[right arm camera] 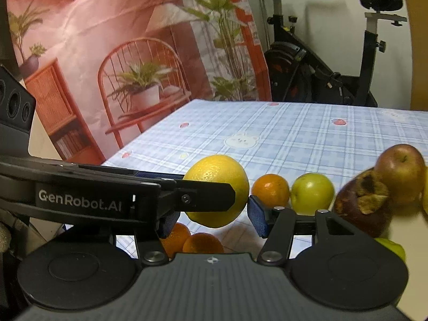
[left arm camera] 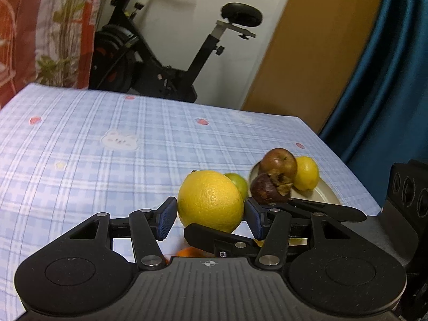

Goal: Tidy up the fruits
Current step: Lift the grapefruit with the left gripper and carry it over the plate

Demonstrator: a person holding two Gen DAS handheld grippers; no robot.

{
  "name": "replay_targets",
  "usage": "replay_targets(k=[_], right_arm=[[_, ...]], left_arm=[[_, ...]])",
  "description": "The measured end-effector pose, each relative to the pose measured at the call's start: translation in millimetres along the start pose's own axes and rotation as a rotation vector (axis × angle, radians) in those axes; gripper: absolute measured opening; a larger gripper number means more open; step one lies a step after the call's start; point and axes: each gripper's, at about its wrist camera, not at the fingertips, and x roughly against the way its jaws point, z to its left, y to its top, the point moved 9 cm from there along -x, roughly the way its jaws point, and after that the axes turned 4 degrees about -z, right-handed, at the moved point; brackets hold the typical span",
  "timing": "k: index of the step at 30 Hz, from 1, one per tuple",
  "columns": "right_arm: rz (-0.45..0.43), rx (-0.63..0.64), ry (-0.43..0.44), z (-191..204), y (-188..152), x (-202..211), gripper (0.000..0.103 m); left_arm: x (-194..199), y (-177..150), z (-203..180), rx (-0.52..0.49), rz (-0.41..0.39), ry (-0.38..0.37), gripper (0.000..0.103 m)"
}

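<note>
A large yellow citrus fruit (left arm camera: 210, 200) (right arm camera: 218, 187) hangs above the blue checked tablecloth, gripped from two sides. My left gripper (left arm camera: 211, 214) has its blue pads pressed on the fruit's left and right. My right gripper (right arm camera: 214, 222) comes in from the right, one finger (left arm camera: 214, 236) crossing in front of the fruit, and is shut on it too. A pale plate (left arm camera: 321, 192) holds two dark brown-red fruits (left arm camera: 278, 163) and a lemon (left arm camera: 306, 172). A green fruit (right arm camera: 311, 194) and an orange (right arm camera: 270, 190) lie beside it. Two more oranges (right arm camera: 203, 242) lie below the held fruit.
The table (left arm camera: 93, 147) ends at a far edge, with an exercise bike (left arm camera: 160, 61) behind it. A blue curtain (left arm camera: 388, 80) and a wooden door (left arm camera: 307, 53) stand at the right. A printed backdrop (right arm camera: 107, 53) hangs at the left.
</note>
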Motion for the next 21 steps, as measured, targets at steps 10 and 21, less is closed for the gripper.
replay_targets(k=[10,21], right_arm=[[-0.102,-0.061,-0.026,-32,10,41,0.058],[-0.169,-0.125,-0.125,-78,15,90,0.058]], left_arm=[[-12,10,-49,-0.126,0.019,-0.016,0.058],[-38,6,-103,-0.199,0.065,-0.086,0.059]])
